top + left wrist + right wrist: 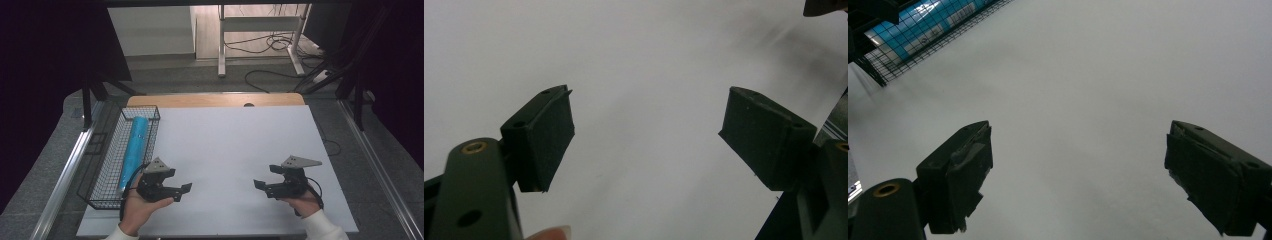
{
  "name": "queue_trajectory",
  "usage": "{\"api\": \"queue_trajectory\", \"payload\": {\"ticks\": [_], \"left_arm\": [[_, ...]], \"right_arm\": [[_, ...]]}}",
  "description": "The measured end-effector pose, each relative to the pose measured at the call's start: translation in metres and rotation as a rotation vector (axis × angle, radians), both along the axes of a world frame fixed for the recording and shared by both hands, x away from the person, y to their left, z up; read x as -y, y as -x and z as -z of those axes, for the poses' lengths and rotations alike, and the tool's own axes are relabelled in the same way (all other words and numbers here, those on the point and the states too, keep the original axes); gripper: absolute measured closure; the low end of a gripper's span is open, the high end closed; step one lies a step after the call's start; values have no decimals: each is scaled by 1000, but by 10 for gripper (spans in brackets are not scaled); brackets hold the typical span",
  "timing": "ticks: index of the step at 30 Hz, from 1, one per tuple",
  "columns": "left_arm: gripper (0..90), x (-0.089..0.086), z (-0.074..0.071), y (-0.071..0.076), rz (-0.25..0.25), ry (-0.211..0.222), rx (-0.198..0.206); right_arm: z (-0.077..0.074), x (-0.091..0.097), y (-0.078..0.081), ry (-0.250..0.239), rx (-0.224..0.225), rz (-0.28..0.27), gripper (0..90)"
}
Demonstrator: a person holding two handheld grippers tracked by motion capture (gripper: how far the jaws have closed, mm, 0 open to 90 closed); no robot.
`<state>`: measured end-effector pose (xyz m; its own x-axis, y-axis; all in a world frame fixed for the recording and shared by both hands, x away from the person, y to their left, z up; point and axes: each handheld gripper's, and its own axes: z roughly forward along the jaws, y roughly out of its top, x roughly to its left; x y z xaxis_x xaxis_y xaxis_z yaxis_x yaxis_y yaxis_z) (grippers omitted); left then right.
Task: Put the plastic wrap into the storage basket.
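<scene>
Glossy blue roll point(134, 148) in wire-mesh basket point(107, 165)

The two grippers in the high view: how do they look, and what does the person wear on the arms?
Both the left gripper and the right gripper are black, each with two flat rectangular jaws, brass-coloured pivot fittings, a grey three-cornered plate on top and a trailing black cable. The person wears white sleeves.

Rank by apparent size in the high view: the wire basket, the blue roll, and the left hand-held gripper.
1. Wire basket, clearly largest.
2. Blue roll, lying inside the basket.
3. Left hand-held gripper, smallest, though it sits nearer the camera.
</scene>
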<state>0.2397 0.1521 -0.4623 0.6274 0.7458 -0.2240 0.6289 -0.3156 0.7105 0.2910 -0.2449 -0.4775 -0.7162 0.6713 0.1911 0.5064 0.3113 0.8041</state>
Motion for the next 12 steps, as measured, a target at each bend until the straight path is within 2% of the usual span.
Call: {"api": "queue_trajectory", "payload": {"ticks": [6, 12], "left_arm": [[210, -2, 3, 1, -6, 1, 3], [209, -2, 3, 0, -5, 0, 5]], "right_arm": [[0, 2, 1, -4, 14, -4, 122], [-1, 3, 2, 12, 29, -7, 122]]}}
